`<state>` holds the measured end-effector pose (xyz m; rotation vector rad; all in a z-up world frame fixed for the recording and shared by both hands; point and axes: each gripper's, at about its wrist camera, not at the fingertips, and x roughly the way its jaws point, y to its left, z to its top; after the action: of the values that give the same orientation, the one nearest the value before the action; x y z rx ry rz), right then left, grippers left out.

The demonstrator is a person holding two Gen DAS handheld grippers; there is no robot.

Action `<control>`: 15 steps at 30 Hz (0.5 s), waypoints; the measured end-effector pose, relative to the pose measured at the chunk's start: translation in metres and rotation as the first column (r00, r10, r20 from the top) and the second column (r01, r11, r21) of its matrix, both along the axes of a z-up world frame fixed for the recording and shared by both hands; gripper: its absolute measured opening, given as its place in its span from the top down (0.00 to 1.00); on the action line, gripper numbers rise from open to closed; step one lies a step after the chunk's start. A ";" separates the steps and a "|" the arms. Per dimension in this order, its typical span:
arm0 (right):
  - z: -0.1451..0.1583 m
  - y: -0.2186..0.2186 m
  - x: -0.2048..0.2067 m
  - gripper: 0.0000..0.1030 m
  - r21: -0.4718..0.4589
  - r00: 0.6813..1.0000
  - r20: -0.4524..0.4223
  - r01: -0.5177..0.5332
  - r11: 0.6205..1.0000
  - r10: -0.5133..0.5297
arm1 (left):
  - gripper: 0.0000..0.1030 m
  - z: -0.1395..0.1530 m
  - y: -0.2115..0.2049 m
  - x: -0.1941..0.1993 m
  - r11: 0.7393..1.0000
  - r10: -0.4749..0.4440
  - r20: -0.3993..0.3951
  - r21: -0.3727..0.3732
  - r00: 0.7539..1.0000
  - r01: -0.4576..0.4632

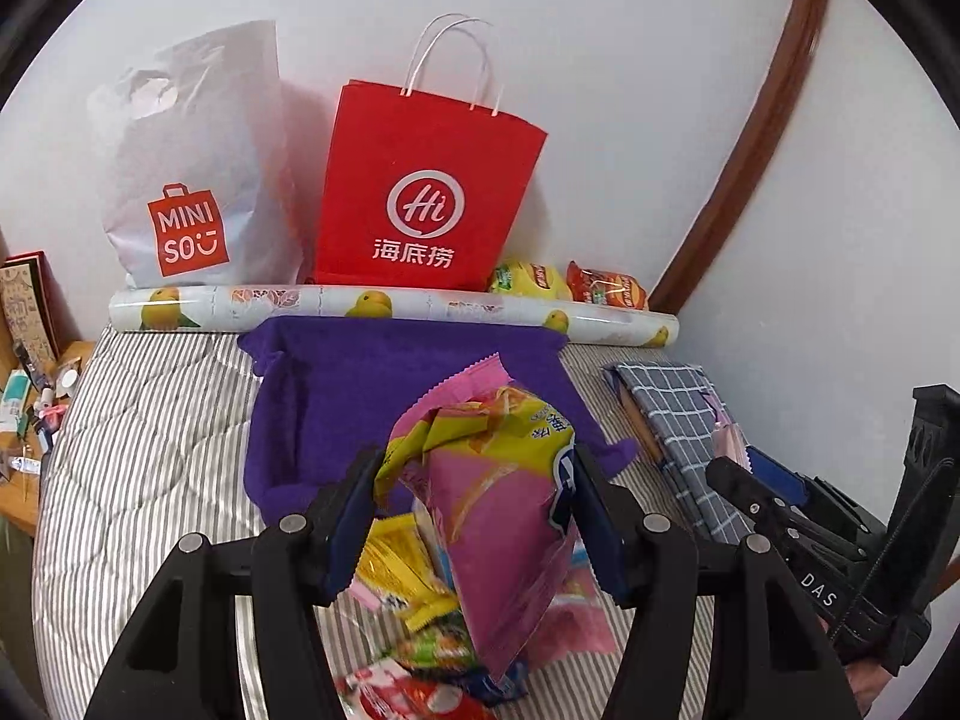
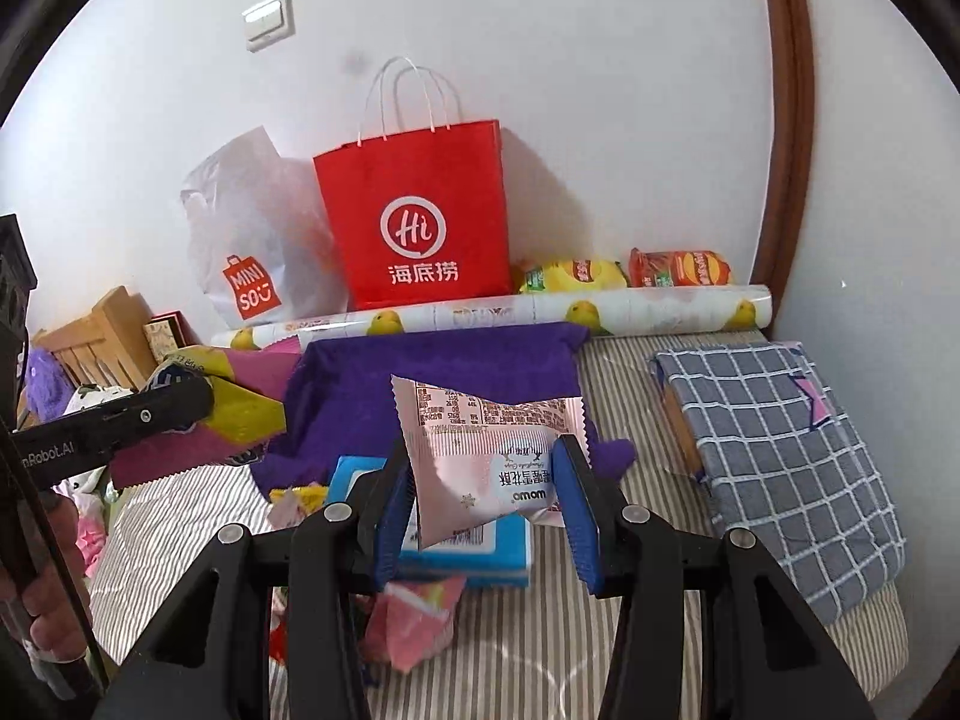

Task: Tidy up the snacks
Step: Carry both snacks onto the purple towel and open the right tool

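Note:
My left gripper is shut on a pink and yellow snack bag, held above the bed; the same bag shows at the left of the right wrist view, between the left gripper's fingers. My right gripper is shut on a pale pink snack packet with printed text. A purple fabric bin lies open on the striped bedding just beyond both grippers. Loose snack packets lie below the left gripper, and a blue box sits under the right one.
A red paper bag and a white Miniso bag stand against the wall behind a lemon-print roll. Two chip bags lie beside the red bag. A folded grey checked cloth lies at the right. A cluttered wooden table is at left.

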<state>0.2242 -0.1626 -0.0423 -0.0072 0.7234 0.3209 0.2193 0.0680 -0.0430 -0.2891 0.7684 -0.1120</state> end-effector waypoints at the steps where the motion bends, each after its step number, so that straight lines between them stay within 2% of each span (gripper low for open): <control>1: -0.002 0.001 0.005 0.56 0.004 1.000 -0.008 -0.004 1.000 0.004 | 0.42 -0.001 0.001 0.003 1.000 -0.001 -0.003 0.000 1.000 0.001; 5: -0.013 0.011 0.031 0.56 -0.015 0.999 -0.032 -0.023 1.000 0.022 | 0.42 -0.010 0.006 0.020 1.000 -0.006 -0.017 -0.002 1.000 0.006; 9: -0.025 0.022 0.060 0.56 -0.081 0.999 -0.040 -0.030 0.996 0.027 | 0.42 -0.018 0.008 0.034 1.000 -0.019 -0.036 0.004 0.999 0.019; 15: -0.031 0.021 0.090 0.56 -0.065 0.999 -0.049 -0.014 0.998 0.011 | 0.42 -0.023 0.011 0.051 1.000 -0.015 -0.039 0.003 0.999 0.015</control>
<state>0.3145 -0.1421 -0.0738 -0.0658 0.7818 0.3103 0.2703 0.0786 -0.0657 -0.2831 0.8097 -0.1193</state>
